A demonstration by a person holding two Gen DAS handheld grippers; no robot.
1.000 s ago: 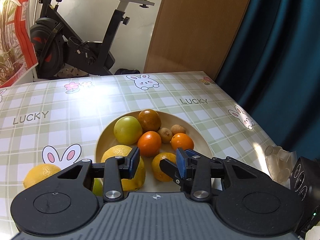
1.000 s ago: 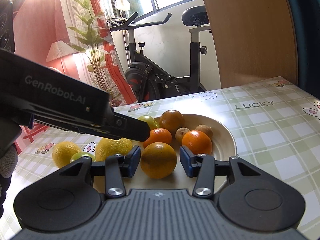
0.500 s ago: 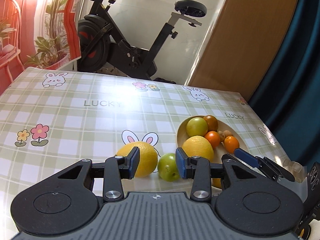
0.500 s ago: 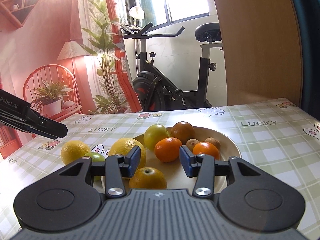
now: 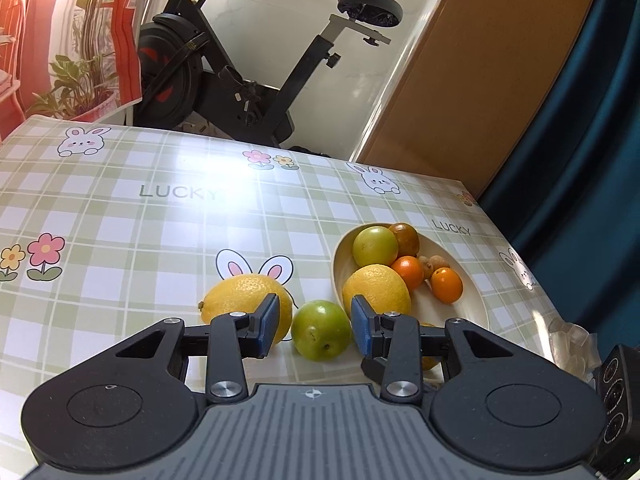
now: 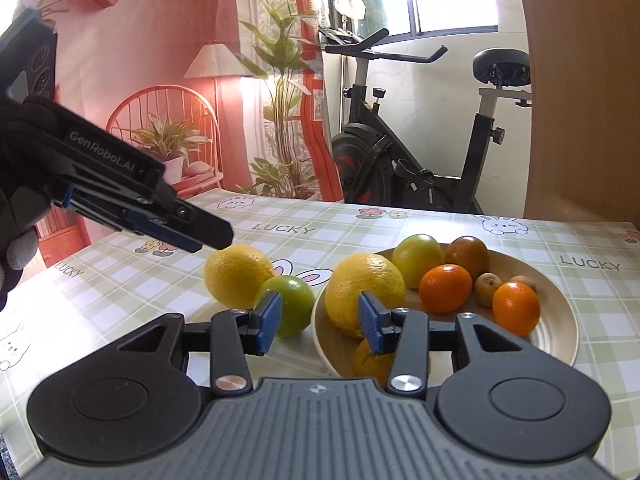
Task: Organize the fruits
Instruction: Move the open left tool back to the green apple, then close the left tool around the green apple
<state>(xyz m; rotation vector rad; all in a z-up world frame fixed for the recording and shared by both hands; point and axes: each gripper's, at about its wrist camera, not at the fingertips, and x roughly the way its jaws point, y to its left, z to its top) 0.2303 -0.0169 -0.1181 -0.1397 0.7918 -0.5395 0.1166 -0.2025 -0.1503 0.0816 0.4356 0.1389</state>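
A beige bowl [image 5: 472,300] [image 6: 556,308] holds a large lemon [image 5: 376,290] [image 6: 362,294], a green-yellow fruit [image 5: 375,246], a brown fruit [image 5: 406,238], oranges [image 5: 446,286] and small brown fruits. A second lemon [image 5: 244,304] [image 6: 238,276] and a green apple [image 5: 320,330] [image 6: 290,304] lie on the table left of the bowl. My left gripper [image 5: 314,326] is open, its pads either side of the apple, above it; it also shows in the right wrist view [image 6: 192,236]. My right gripper [image 6: 318,324] is open and empty over the bowl's near rim, an orange [image 6: 370,360] below it.
The table [image 5: 120,220] has a green checked cloth with rabbits and "LUCKY" print. An exercise bike [image 5: 248,80] stands behind its far edge. A clear plastic piece [image 5: 572,340] lies at the right table edge. A blue curtain [image 5: 580,120] hangs at right.
The right gripper let go of an orange into the bowl and drew back. The left gripper swung away from the bowl and came down over the green apple.
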